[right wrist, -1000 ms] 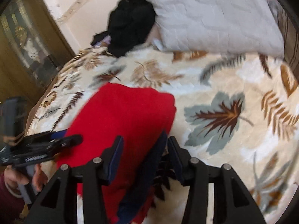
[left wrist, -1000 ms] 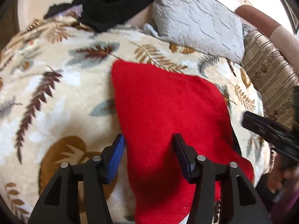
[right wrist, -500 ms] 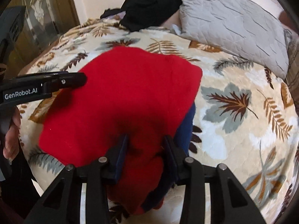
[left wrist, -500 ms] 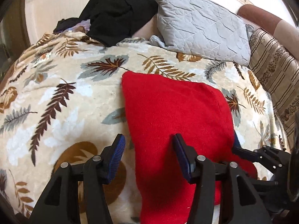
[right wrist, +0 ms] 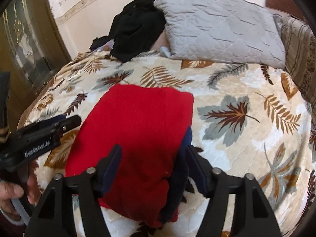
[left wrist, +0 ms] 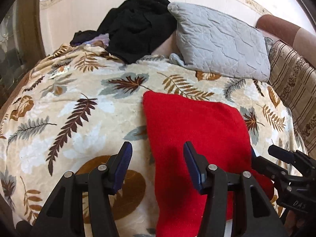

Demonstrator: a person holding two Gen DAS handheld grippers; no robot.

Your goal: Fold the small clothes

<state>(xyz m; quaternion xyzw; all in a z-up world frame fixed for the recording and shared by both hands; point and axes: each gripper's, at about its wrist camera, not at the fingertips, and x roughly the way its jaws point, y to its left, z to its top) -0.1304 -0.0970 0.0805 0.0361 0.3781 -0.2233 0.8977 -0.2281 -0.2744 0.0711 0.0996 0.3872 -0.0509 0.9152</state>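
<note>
The red garment (left wrist: 197,138) is lying flat as a folded panel on the leaf-print blanket (left wrist: 69,108), toward the near edge of the bed; a dark blue layer (right wrist: 181,169) is showing along its right edge in the right wrist view; the left gripper (left wrist: 157,165) is hovering over the garment's near left edge with its jaws standing wide apart, one finger over the blanket and the other over the red fabric, and it is gripping nothing; the right gripper (right wrist: 154,165) is sitting low over the near right part of the garment with its jaws spread, the red fabric and the blue edge lying between the fingers, and no pinch on the cloth is showing; each gripper is appearing at the side of the other's view; a grey quilted pillow (left wrist: 221,43) is resting at the far end of the blanket; a black clothing pile (left wrist: 138,27) is lying just beside the pillow, against the wall; a striped cushion (left wrist: 292,83) is standing at the right of the bed.
</note>
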